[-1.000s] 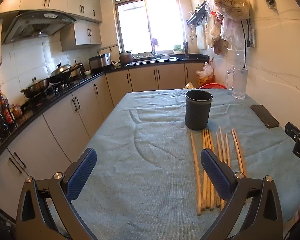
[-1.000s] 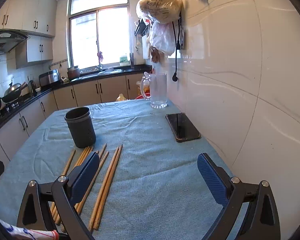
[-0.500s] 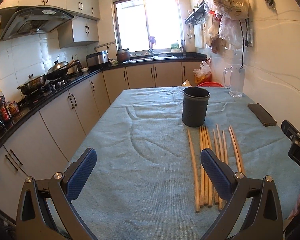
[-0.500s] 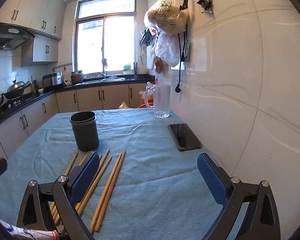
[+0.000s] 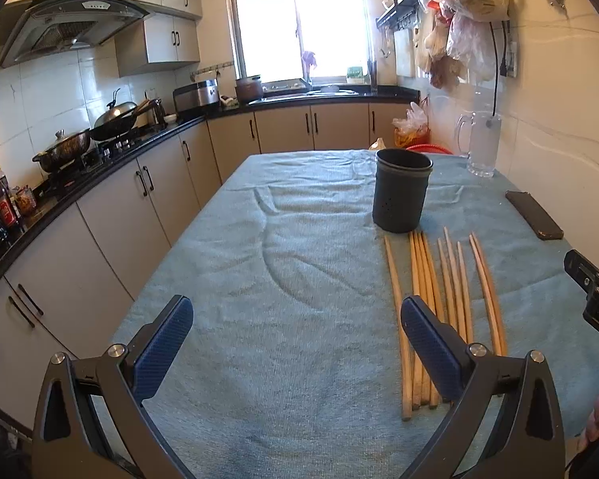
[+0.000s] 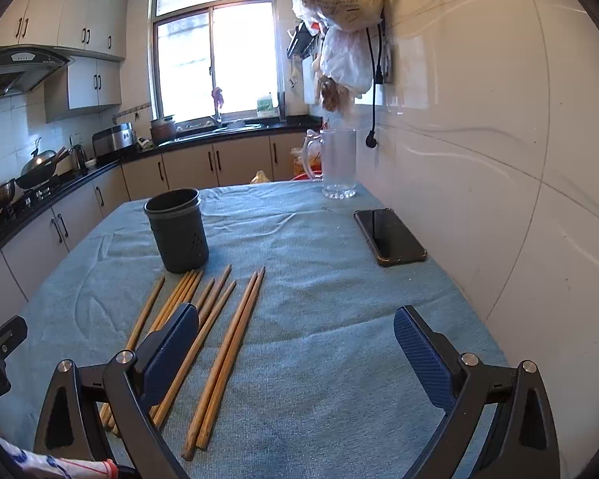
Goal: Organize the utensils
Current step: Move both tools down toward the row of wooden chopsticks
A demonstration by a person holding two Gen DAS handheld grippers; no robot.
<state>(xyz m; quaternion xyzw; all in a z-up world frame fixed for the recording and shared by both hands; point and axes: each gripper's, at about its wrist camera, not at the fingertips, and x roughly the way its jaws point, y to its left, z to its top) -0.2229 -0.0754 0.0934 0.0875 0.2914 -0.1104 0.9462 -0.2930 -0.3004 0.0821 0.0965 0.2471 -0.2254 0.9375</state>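
Observation:
Several wooden chopsticks (image 5: 431, 291) (image 6: 227, 335) lie side by side on the blue-green cloth, their tips toward a dark cylindrical utensil holder (image 5: 401, 195) (image 6: 177, 229) that stands upright and looks empty. My left gripper (image 5: 295, 343) hovers open over bare cloth, its right finger just above the near ends of the chopsticks. My right gripper (image 6: 295, 355) is open too, with its left finger over the chopsticks and nothing between the pads.
A black phone (image 6: 389, 235) (image 5: 533, 219) lies near the tiled wall at the right. A glass mug (image 6: 337, 163) (image 5: 481, 143) stands at the table's far right corner. Kitchen cabinets and a stove with pots (image 5: 84, 135) run along the left.
Both views have tilted and shifted slightly, so the holder and chopsticks sit a little lower in the right wrist view. Both grippers stay open; nothing on the table has moved.

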